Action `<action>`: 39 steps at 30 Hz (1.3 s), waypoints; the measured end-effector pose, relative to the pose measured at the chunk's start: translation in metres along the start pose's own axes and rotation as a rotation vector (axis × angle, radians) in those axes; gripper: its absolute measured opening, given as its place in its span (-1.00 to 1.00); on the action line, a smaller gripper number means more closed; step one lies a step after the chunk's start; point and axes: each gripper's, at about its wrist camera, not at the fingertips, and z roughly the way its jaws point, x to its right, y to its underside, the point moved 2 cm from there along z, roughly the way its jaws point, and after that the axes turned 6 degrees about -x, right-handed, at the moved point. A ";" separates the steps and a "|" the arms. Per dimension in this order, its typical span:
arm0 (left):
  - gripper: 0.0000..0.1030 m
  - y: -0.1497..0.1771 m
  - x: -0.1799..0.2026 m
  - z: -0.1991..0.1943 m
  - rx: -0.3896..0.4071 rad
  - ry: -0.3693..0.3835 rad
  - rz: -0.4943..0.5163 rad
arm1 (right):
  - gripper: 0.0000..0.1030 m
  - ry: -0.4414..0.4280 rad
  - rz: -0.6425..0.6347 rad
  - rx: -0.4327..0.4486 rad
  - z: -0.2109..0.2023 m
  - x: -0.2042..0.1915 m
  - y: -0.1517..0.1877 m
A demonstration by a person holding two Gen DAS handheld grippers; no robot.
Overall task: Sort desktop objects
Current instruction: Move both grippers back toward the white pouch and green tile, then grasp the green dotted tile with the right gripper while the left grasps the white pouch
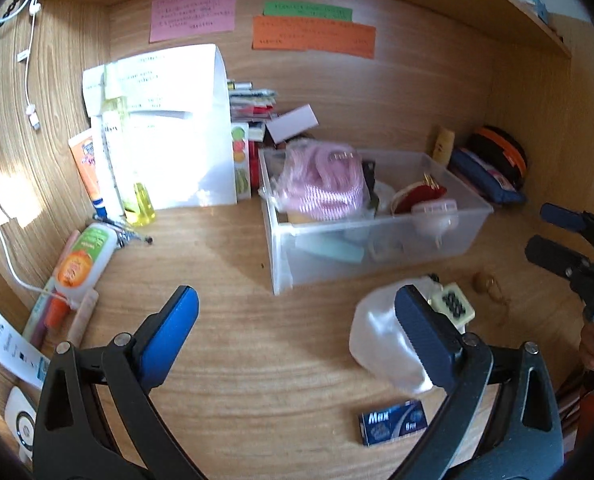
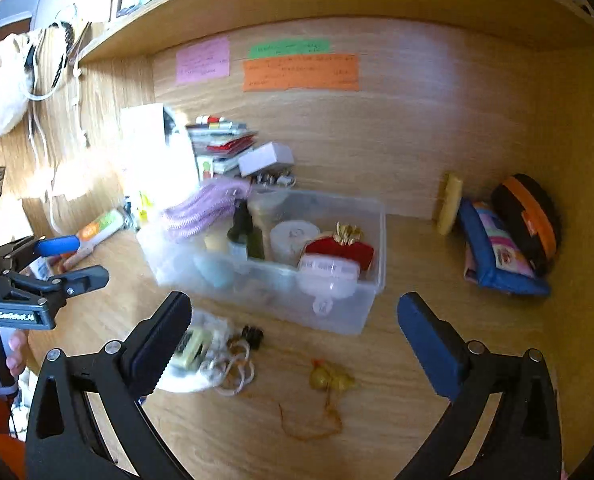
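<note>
My left gripper (image 1: pixel 297 320) is open above the wooden desk, with nothing between its blue pads. Behind its right finger lies a clear plastic bag (image 1: pixel 377 344) with a cream combination lock (image 1: pixel 453 305) beside it. A blue "Max" staple box (image 1: pixel 393 426) lies nearer the camera. My right gripper (image 2: pixel 293 320) is open wide and empty in front of the clear storage bin (image 2: pixel 337 312). Below it lie the bag and lock (image 2: pixel 193 348), rubber bands (image 2: pixel 237 374), a black clip (image 2: pixel 253 336) and a yellow trinket (image 2: pixel 331 378) on a string. Each gripper shows in the other's view: right gripper (image 1: pixel 537 228), left gripper (image 2: pixel 93 258).
The bin (image 1: pixel 289 264) holds a pink wrapped bundle (image 1: pixel 321 184), bottles and a red pouch. Tubes and pens (image 1: pixel 85 256) line the left wall beside white papers (image 1: pixel 169 128). A blue case (image 2: pixel 497 256) and a black-orange case (image 2: pixel 529 220) sit at the back right corner.
</note>
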 end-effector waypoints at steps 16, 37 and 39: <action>0.94 0.032 -0.024 -0.006 -0.023 0.007 -0.039 | -0.05 -0.127 -0.161 -0.144 0.046 -0.073 0.024; 0.94 0.012 0.036 0.028 -0.179 0.297 0.180 | -0.57 -0.170 -0.046 -0.141 0.033 -0.037 0.016; 0.94 0.011 0.049 0.036 -0.207 0.296 0.230 | -0.57 -0.158 -0.028 -0.130 0.028 -0.029 0.016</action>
